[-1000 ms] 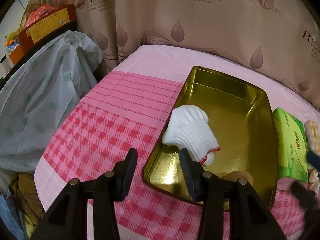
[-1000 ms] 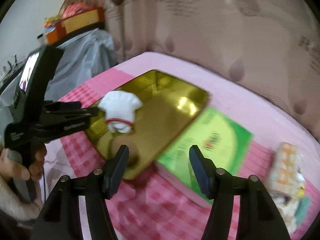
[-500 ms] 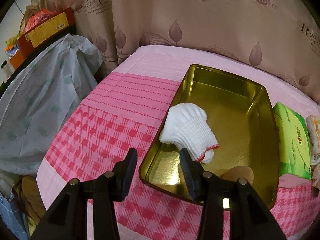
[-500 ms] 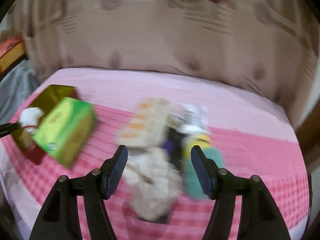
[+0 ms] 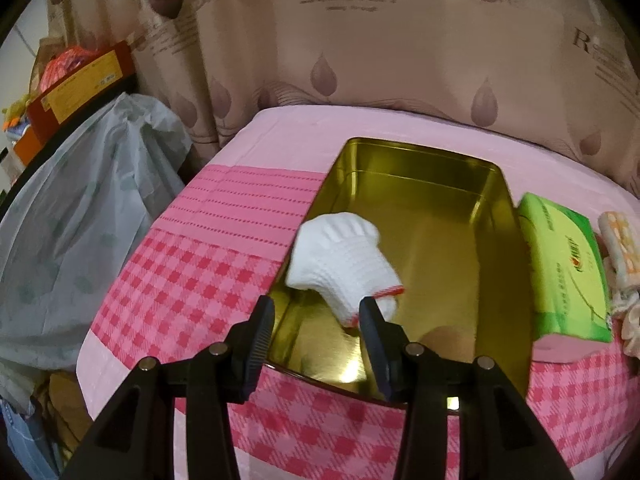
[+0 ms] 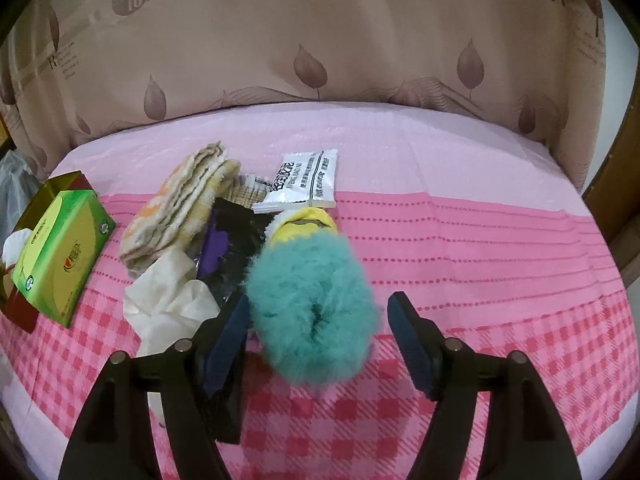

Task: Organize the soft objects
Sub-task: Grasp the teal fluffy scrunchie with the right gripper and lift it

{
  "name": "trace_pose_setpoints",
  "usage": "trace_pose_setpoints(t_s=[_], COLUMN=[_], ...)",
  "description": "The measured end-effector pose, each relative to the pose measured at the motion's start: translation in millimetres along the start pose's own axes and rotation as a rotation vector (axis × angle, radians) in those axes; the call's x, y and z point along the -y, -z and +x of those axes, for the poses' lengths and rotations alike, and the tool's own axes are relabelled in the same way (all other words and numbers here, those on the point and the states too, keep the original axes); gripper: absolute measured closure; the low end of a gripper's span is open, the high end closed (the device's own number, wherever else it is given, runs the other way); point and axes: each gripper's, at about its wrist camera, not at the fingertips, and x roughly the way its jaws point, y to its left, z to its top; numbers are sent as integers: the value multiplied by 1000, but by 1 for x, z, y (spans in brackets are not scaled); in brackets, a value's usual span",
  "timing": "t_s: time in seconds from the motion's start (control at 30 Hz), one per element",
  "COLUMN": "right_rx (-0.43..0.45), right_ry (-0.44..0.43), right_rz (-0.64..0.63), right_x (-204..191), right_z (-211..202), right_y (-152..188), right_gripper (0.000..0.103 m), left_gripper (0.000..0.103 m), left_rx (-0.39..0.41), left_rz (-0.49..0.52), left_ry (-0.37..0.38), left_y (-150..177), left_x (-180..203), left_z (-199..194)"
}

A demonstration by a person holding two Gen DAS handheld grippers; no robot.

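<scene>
A gold tin lies open on the pink checked cloth. A white knit glove hangs over its left rim, partly inside. My left gripper hovers open over the tin's near left corner, just short of the glove's cuff and holding nothing. In the right wrist view a fluffy teal pom-pom lies on the cloth between the fingers of my right gripper, whose jaws are opening. The left finger brushes the fluff and the right finger stands clear of it.
A green tissue pack leans beside the tin. Behind the pom-pom are a folded striped towel, crumpled white cloth, a black-purple packet, a yellow plush and a white sachet. A curtain backs the table.
My right gripper has swung right, from the tin and tissue pack to the pile, and now straddles the teal pom-pom with wider jaws. The left gripper has drifted only slightly.
</scene>
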Motion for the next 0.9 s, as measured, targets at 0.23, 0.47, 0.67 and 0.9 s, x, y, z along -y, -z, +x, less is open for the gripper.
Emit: trace_pose_setpoints(t_s=[0.23, 0.47, 0.67, 0.9], right_rx=[-2, 2, 13, 28], right_ry=[-20, -32, -44, -1], right_rz=[2, -2, 8, 45], right_x=[4, 9, 18, 43], right_z=[15, 16, 8, -3], right_y=[0, 7, 17, 27], right_gripper=[35, 60, 65, 66], left_gripper=[58, 58, 58, 58], left_rx=[11, 11, 3, -8], left_rz=[103, 200, 282, 388], left_ry=[57, 142, 227, 327], left_y=[14, 23, 30, 43], left_x=[41, 96, 148, 206], left_z=[-26, -43, -53, -69])
